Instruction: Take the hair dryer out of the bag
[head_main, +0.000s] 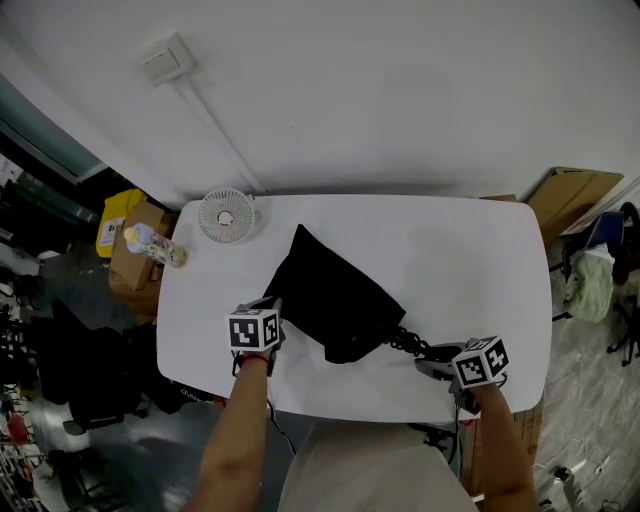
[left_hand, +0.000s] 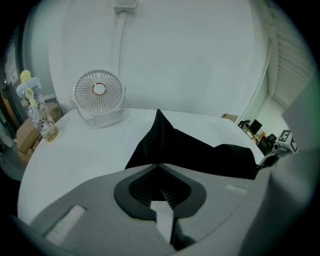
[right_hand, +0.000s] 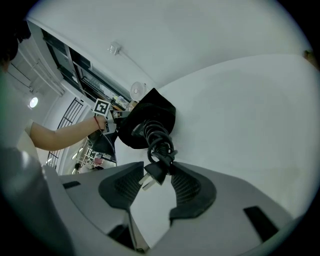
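A black cloth bag (head_main: 335, 295) lies in the middle of the white table (head_main: 470, 260). My left gripper (head_main: 270, 305) is at the bag's left corner. In the left gripper view it (left_hand: 159, 165) is shut on a fold of the bag (left_hand: 190, 150), which rises to a peak behind the jaws. A coiled black cord (head_main: 407, 341) runs out of the bag's right-hand mouth to my right gripper (head_main: 437, 357). In the right gripper view the cord (right_hand: 158, 136) ends in a plug (right_hand: 154, 173), and the gripper (right_hand: 156, 171) is shut on it. The hair dryer's body is hidden inside the bag (right_hand: 150, 112).
A small white desk fan (head_main: 226, 214) (left_hand: 99, 97) stands at the table's far left corner. Beside it is a printed bottle (head_main: 155, 246) (left_hand: 37, 115). Cardboard boxes (head_main: 575, 195) sit on the floor to the right. The table's near edge runs just below both grippers.
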